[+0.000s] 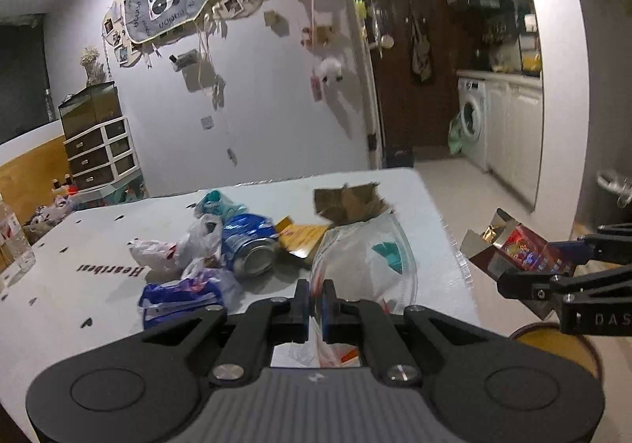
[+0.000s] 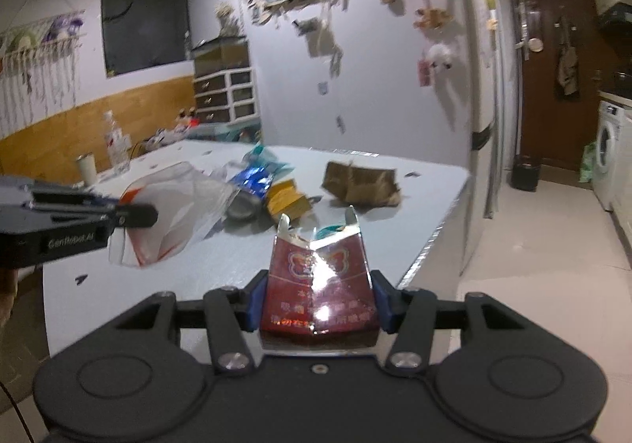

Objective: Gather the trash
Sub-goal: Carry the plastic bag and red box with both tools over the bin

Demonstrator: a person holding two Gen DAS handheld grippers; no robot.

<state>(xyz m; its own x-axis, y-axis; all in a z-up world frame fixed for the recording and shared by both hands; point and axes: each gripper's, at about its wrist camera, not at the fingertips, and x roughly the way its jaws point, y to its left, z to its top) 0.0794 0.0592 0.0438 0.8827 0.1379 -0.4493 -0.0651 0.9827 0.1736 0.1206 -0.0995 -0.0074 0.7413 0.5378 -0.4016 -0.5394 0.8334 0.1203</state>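
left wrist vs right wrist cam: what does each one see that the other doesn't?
Only the left wrist view shows the white crumpled bag and the blue-and-white wrapper on the near part of the table, plus the yellow round thing below the right gripper.

Only the right wrist view shows the white cup by the bottle and the dark panel on the wall.

Both show the left gripper shut on the clear plastic bag, the right gripper holding the red carton, the crushed blue can, the brown crumpled paper and the washing machine.

Both wrist cameras look forward and slightly down, close over the white table (image 1: 98,285), sharing its trash pile and far wall (image 2: 375,87).
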